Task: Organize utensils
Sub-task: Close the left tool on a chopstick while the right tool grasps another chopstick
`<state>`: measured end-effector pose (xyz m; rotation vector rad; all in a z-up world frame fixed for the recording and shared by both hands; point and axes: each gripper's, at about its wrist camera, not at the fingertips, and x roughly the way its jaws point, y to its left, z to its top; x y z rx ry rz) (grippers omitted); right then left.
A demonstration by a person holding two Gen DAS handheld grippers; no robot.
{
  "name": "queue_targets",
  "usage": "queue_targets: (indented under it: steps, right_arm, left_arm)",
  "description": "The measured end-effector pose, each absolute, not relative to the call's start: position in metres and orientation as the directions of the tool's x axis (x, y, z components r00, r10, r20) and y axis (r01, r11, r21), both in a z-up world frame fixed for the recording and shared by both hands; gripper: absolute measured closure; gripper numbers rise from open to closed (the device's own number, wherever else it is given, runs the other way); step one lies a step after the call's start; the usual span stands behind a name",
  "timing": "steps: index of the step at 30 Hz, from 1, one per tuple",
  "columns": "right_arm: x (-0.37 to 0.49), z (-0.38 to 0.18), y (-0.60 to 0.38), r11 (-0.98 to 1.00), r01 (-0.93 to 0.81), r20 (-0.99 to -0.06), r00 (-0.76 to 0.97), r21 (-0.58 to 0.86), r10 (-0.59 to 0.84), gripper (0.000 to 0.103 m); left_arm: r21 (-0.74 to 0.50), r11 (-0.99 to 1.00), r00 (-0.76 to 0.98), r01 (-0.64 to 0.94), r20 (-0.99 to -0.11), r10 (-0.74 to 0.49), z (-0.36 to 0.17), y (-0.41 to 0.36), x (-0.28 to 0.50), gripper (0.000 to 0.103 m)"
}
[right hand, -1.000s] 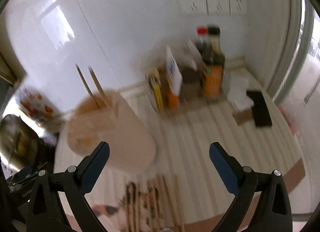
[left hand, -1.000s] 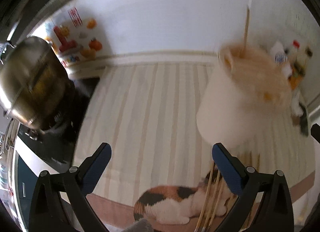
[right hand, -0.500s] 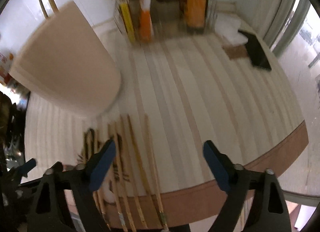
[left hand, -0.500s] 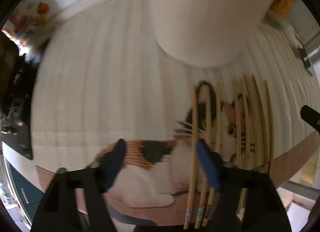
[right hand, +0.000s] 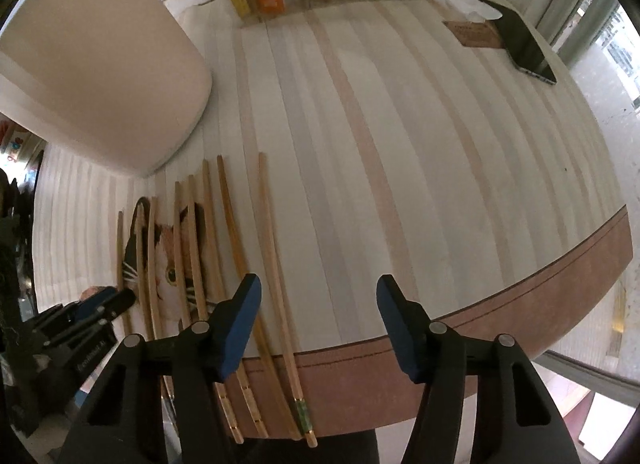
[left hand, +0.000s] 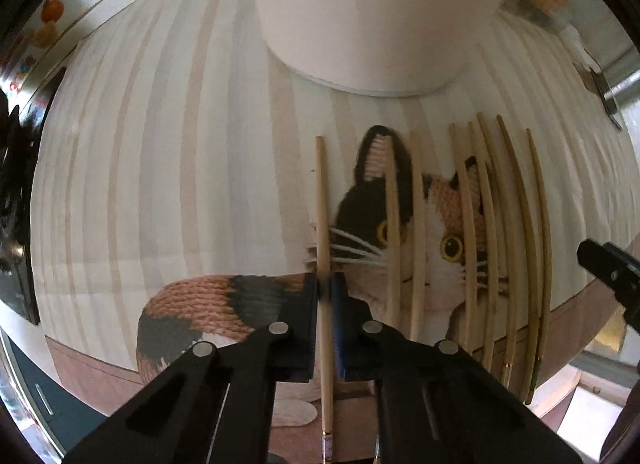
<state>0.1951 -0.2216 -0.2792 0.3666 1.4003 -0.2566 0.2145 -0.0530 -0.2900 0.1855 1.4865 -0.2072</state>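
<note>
The left gripper [left hand: 328, 290] is seen clenched on the leftmost chopstick [left hand: 321, 200], at 6 o'clock of the white container [left hand: 376, 20]; this grasp is resolved only in the left wrist view. In the right wrist view, the right gripper [right hand: 318, 306] is closing, nothing pressed, with the rightmost chopstick [right hand: 272, 264] between its fingers at 9 o'clock. A phone [right hand: 520, 44] is shown at 1 o'clock. A second ago both grippers were held wide, higher above the striped mat [right hand: 400, 144].
</note>
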Motion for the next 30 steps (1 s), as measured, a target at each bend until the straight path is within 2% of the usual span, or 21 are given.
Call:
queue_targets:
  steps: [4,8,15,23,25,27,30]
  right_arm:
    - [0.2,-0.288,-0.221,0.922,0.373,-0.989,0.137,0.101,0.053,0.049]
    - [0.205,-0.298,-0.219,0.927,0.358,-0.991,0.115,0.109,0.072,0.062]
    - [0.211,-0.312,-0.211,0.94,0.326,-0.993,0.086,0.102,0.079,0.076]
    - [0.218,-0.319,-0.195,0.962,0.266,-0.996,0.064,0.07,0.054,0.076]
    - [0.216,-0.32,-0.187,0.967,0.249,-0.998,0.059,0.049,0.035,0.081]
    - [0.215,-0.322,-0.186,0.967,0.251,-0.998,0.054,0.029,0.015,0.093]
    - [0.212,-0.322,-0.187,0.967,0.254,-0.999,0.044,0.018,0.007,0.096]
  left_arm:
    - [-0.011,0.986,0.057,0.165,-0.998,-0.02,-0.291,-0.027,0.22,0.099]
    - [-0.051,0.994,0.031,0.094,-0.998,-0.054,-0.293,0.002,0.222,0.099]
    - [-0.037,0.993,0.04,0.109,-0.998,-0.042,-0.294,0.004,0.218,0.098]
    - [-0.027,0.993,0.047,0.113,-0.998,-0.033,-0.291,-0.015,0.213,0.098]
    - [-0.023,0.993,0.048,0.114,-0.998,-0.029,-0.291,-0.017,0.211,0.098]
    - [-0.024,0.993,0.048,0.114,-0.998,-0.03,-0.291,-0.018,0.211,0.098]
    - [-0.023,0.993,0.049,0.115,-0.998,-0.029,-0.291,-0.018,0.211,0.098]
